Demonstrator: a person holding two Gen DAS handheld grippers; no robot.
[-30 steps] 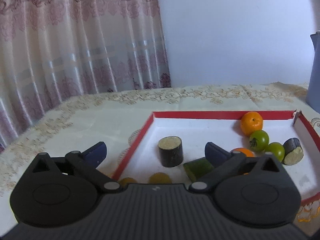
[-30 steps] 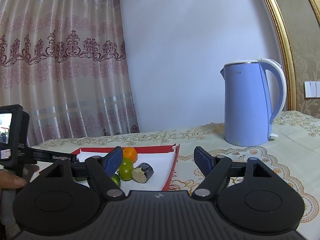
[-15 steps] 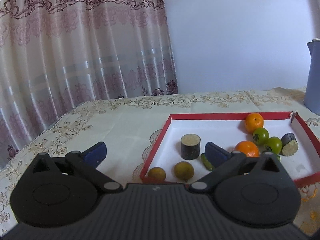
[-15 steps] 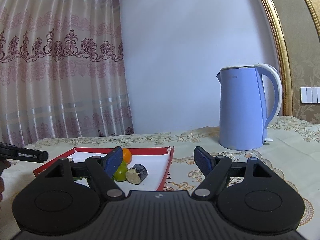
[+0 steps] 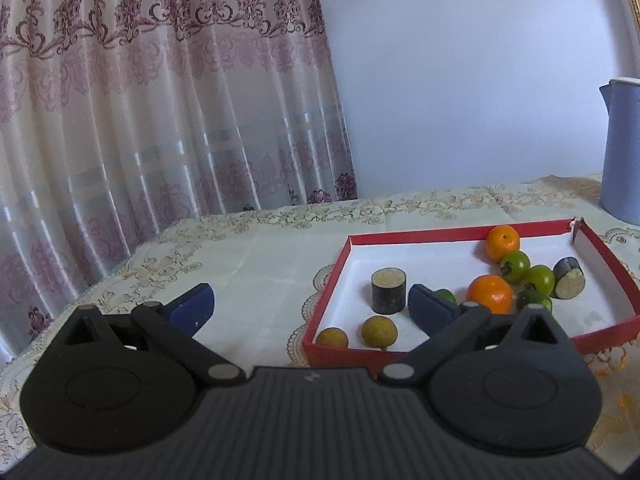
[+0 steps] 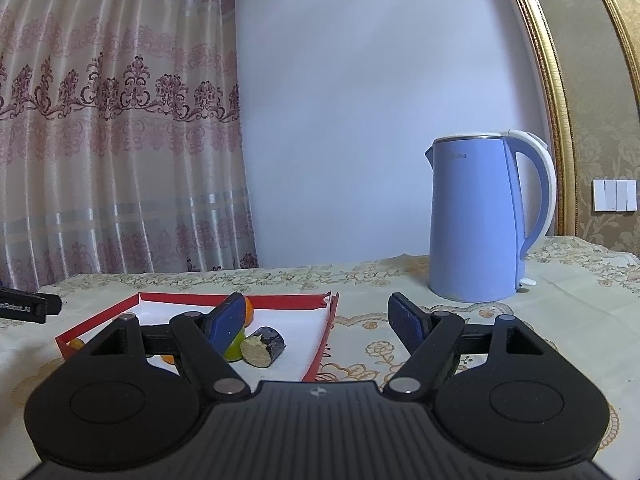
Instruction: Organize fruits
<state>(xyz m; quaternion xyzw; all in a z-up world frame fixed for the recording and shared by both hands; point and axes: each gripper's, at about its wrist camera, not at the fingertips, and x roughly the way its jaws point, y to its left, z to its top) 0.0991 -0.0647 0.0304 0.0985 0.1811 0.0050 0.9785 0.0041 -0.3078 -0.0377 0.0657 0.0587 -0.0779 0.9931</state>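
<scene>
Left gripper (image 5: 312, 306) tilts down beside the red tray (image 5: 600, 340), released, empty; right gripper (image 6: 316, 316) level, released, empty.

A tray (image 5: 608, 248) sits on the table (image 5: 260, 264), with a kettle (image 6: 480, 224) to its right and a curtain (image 5: 160, 120) behind. In the tray, two round fruits (image 5: 379, 332) lie at the near left corner, an upright cut cylinder (image 5: 388, 290) behind them. Oranges (image 5: 502, 243), tomatoes (image 5: 516, 266) and a lying cut piece (image 5: 568, 283) cluster toward the right wall.
</scene>
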